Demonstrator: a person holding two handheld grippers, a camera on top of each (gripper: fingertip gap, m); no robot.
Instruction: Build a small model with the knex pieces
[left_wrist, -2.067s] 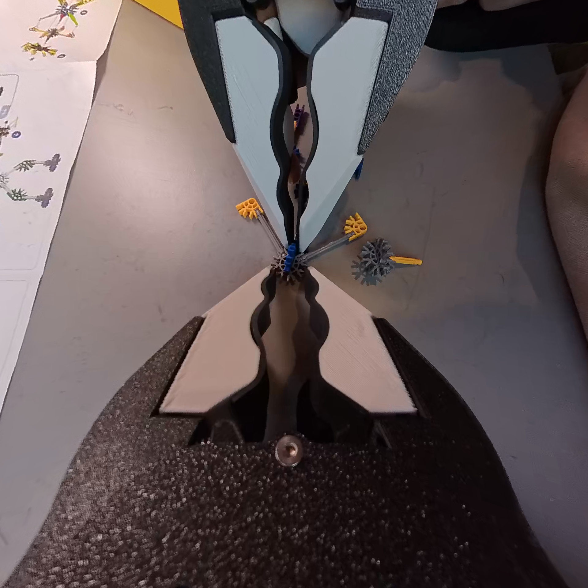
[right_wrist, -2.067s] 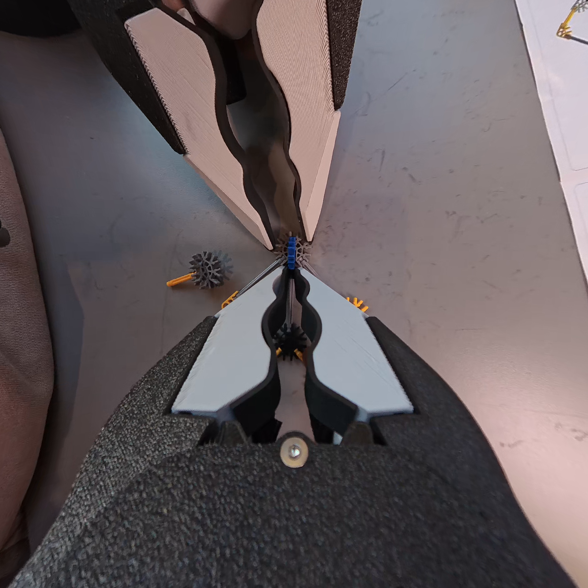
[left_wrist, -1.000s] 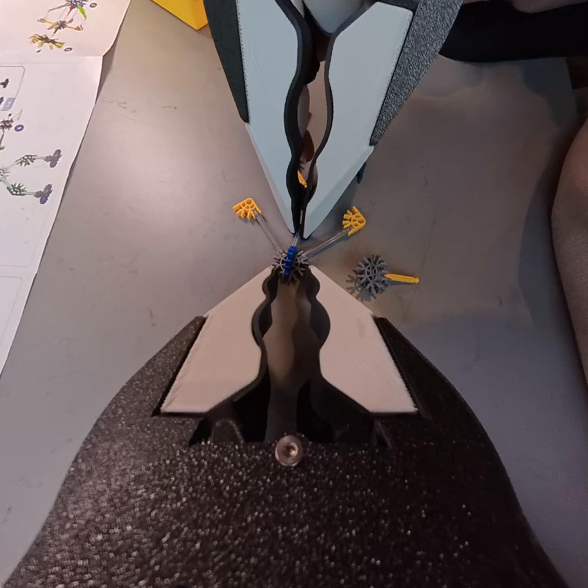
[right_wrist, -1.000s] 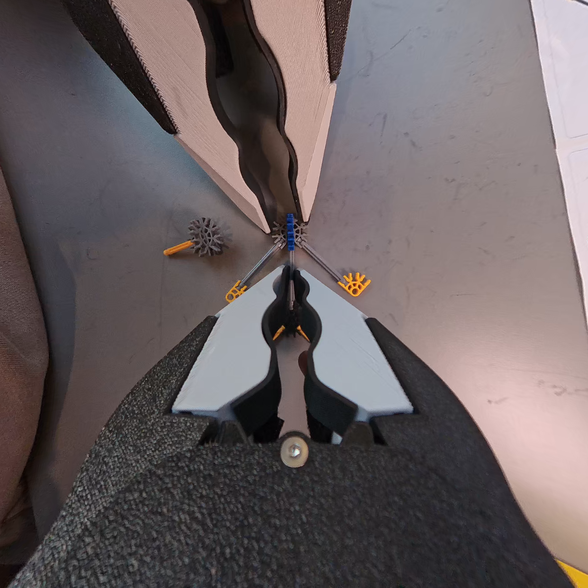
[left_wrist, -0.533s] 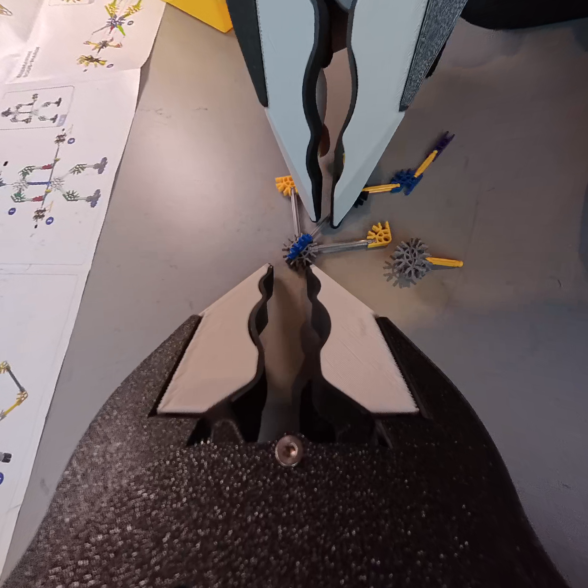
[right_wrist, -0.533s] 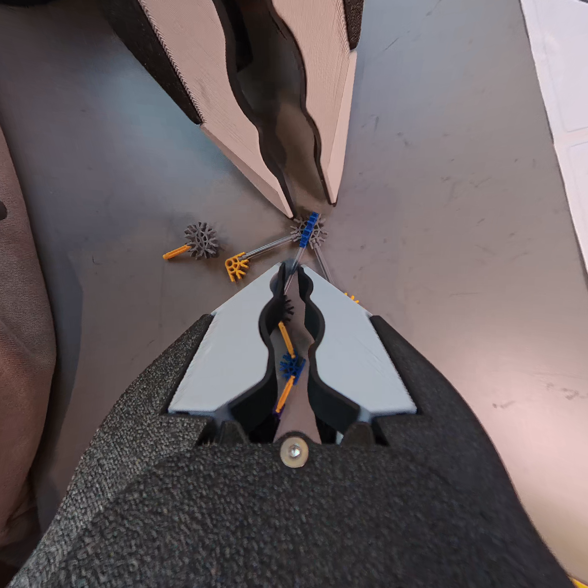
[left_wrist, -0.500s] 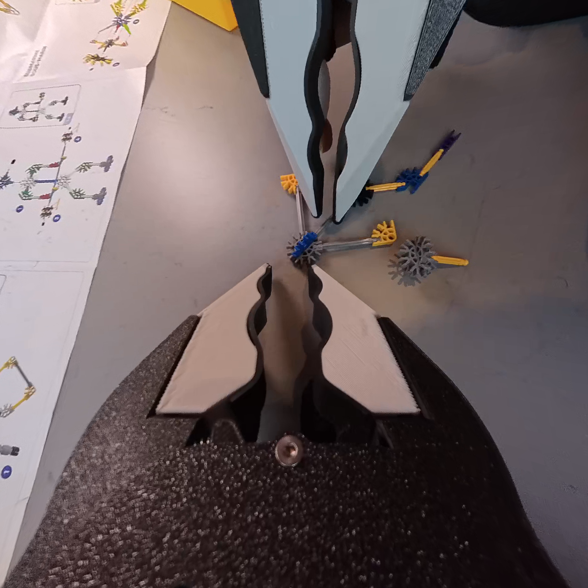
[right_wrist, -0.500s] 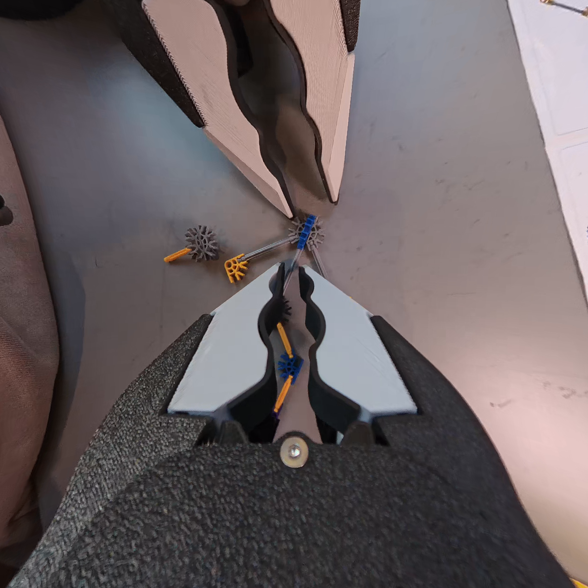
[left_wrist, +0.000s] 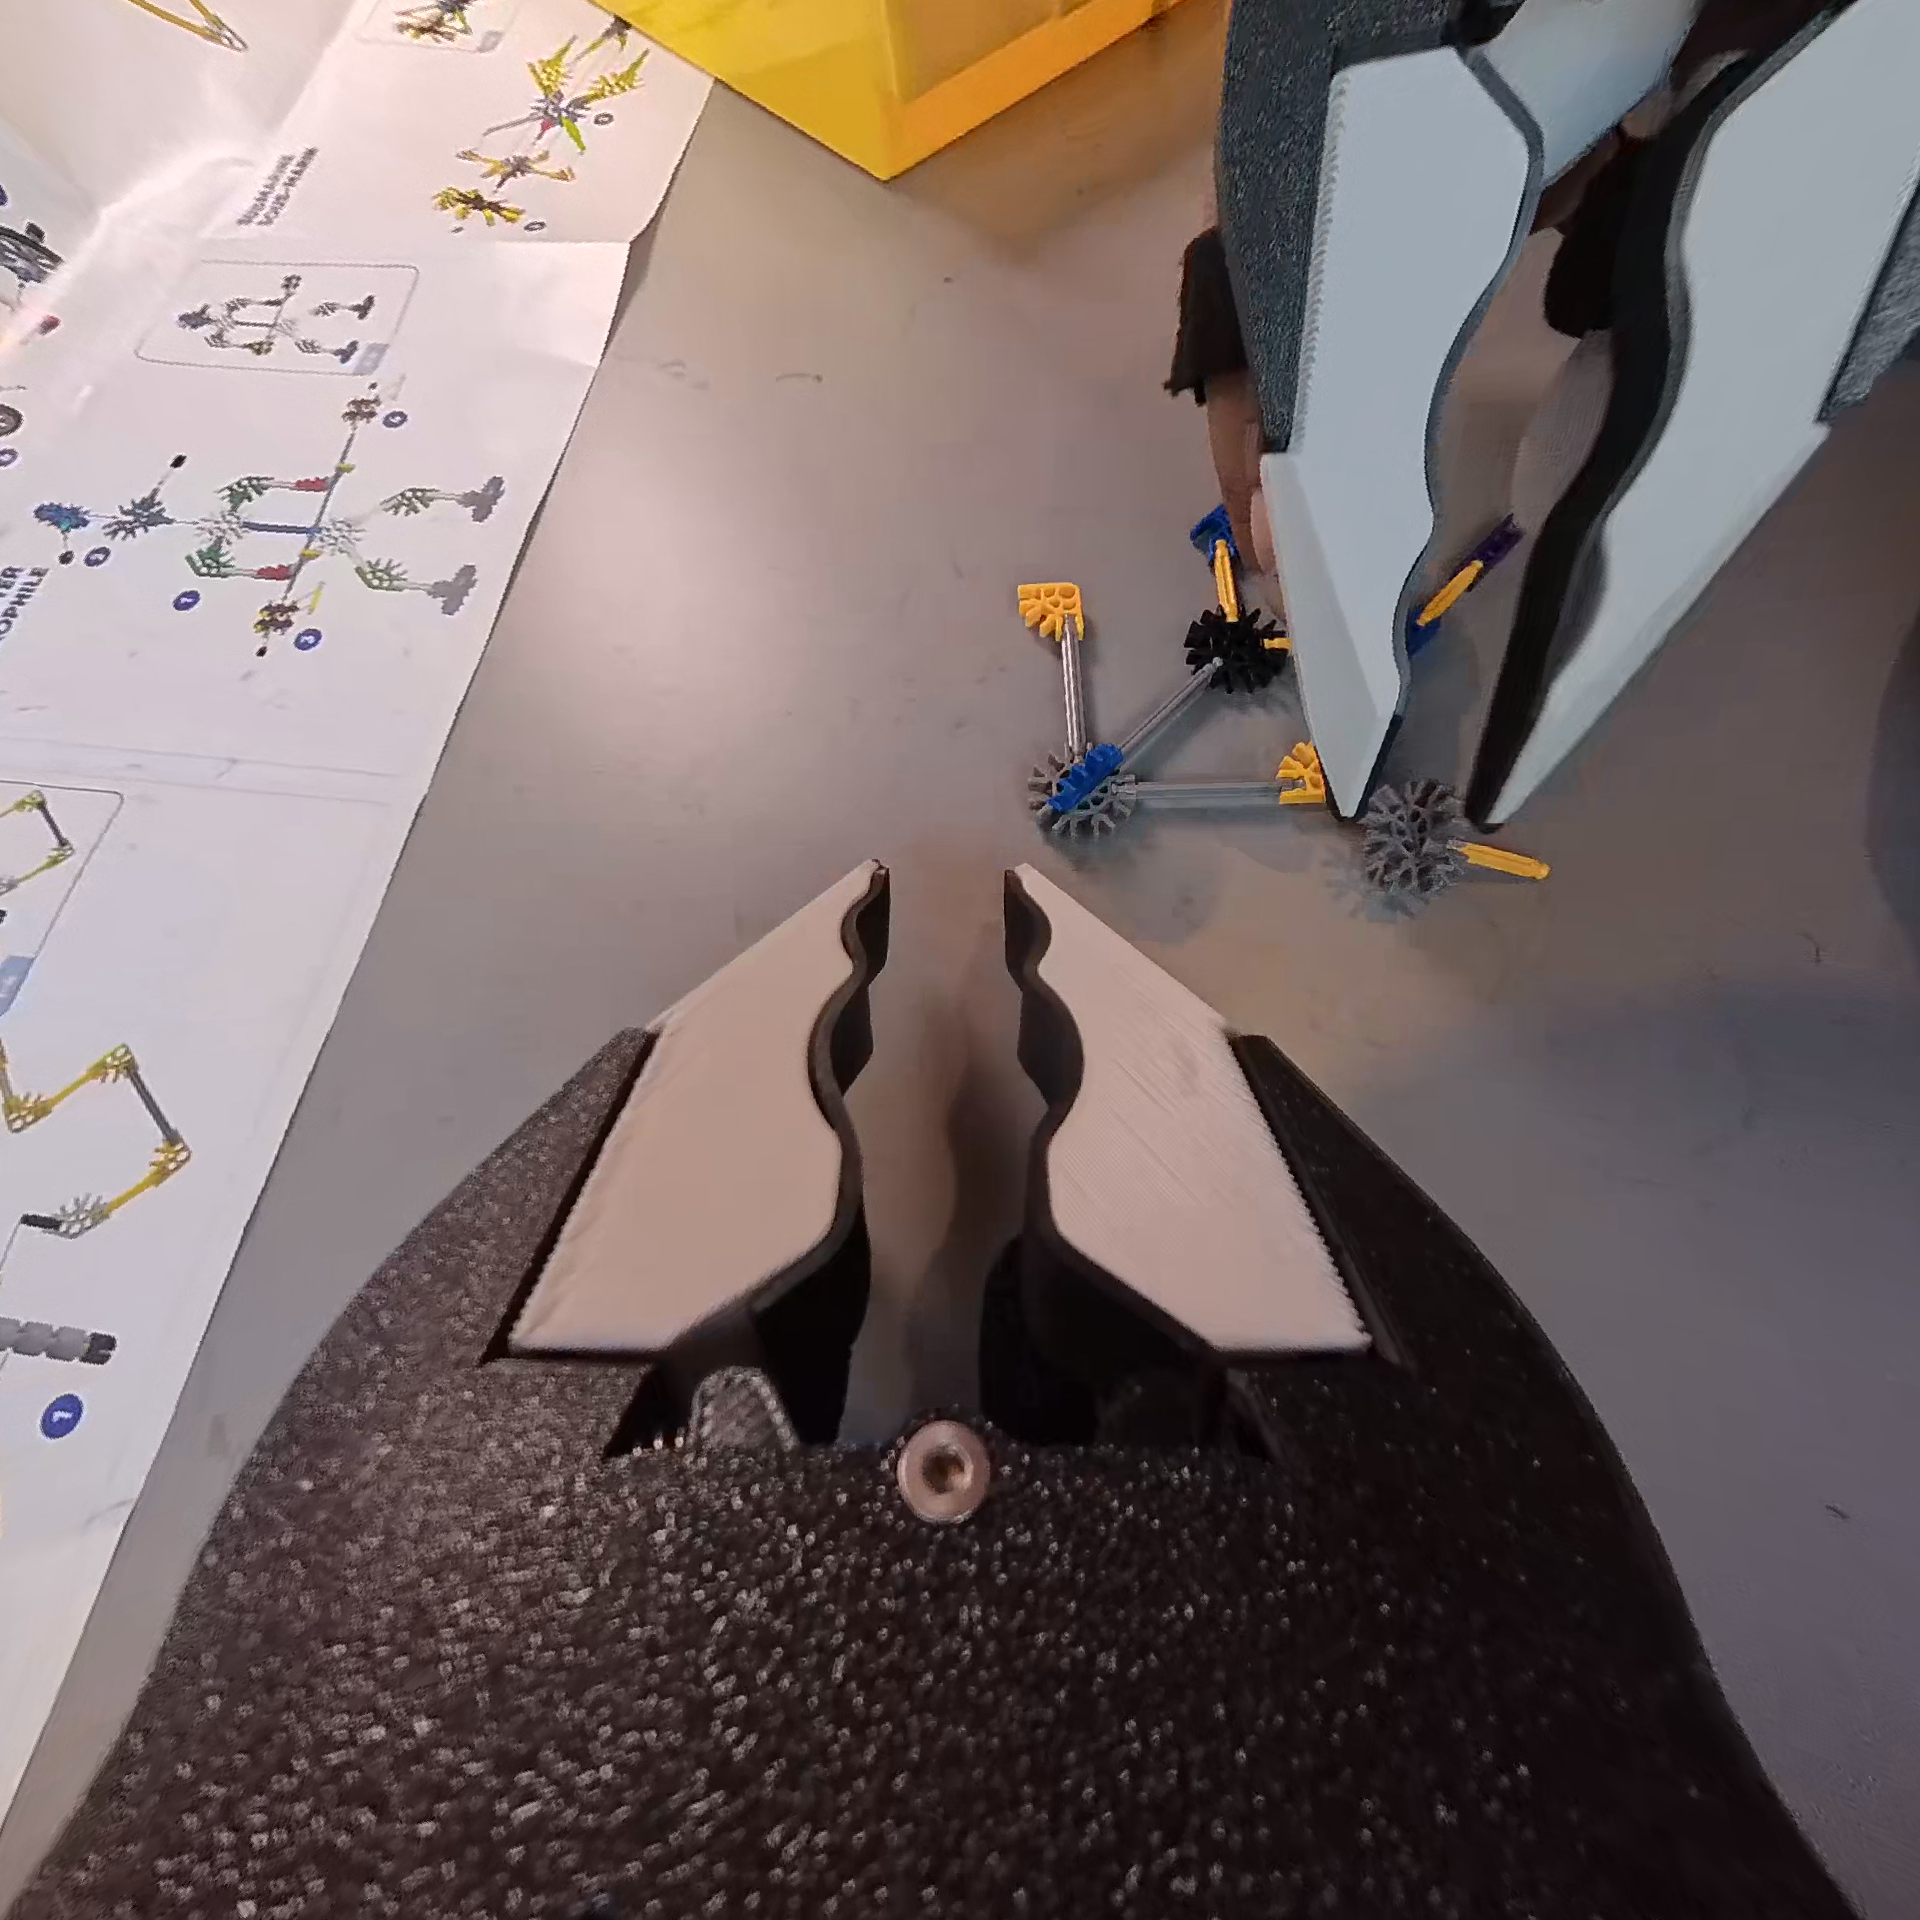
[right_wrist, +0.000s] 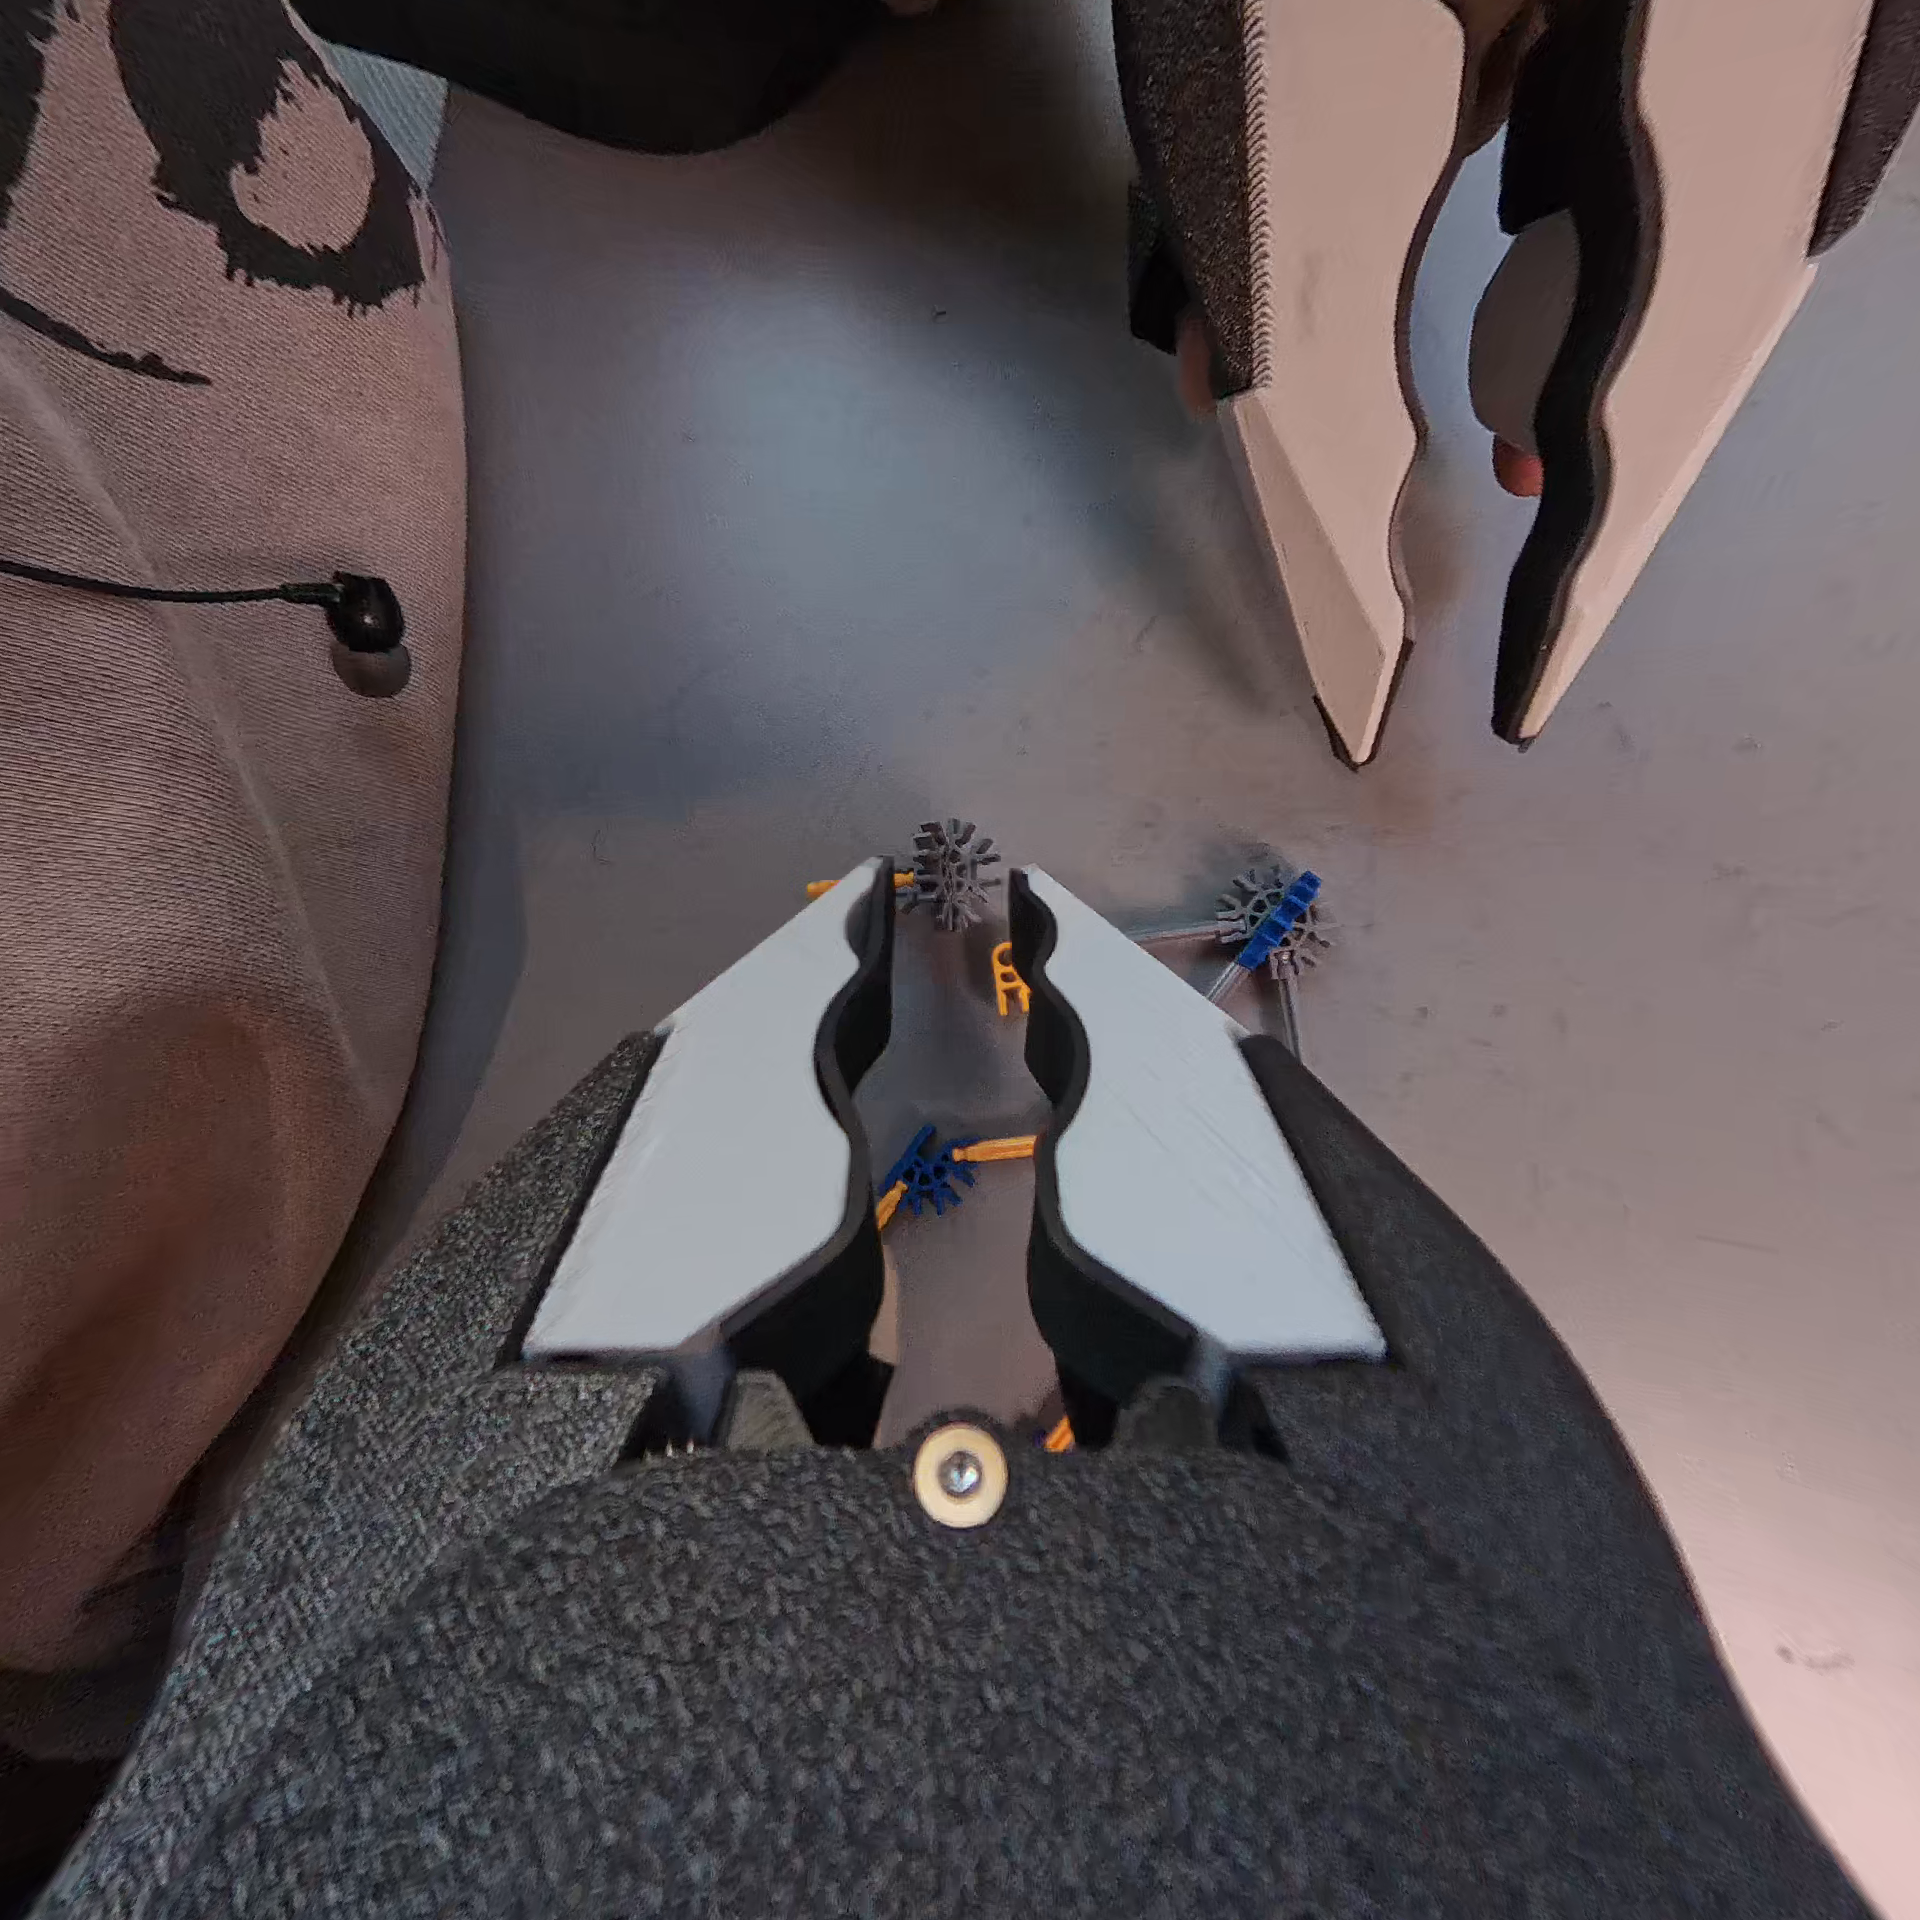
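- The left gripper (left_wrist: 943, 883) hovers low over the bare grey tabletop (left_wrist: 790, 644), level, jaws narrowly parted and empty.
- The right gripper (right_wrist: 951, 883) tilts steeply down, jaws narrowly parted, tips straddling a grey connector (right_wrist: 952, 871).
- The rod assembly (left_wrist: 1086, 795) lies between both grippers, beside the instruction sheet (left_wrist: 260, 468).

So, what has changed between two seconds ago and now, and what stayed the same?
Both claws let go of the rod assembly, which now lies flat on the table. The left claw opened and drew back, empty. The right claw opened and shifted to straddle the loose grey connector with its yellow rod. That connector, the instruction sheet and the yellow box stayed put.
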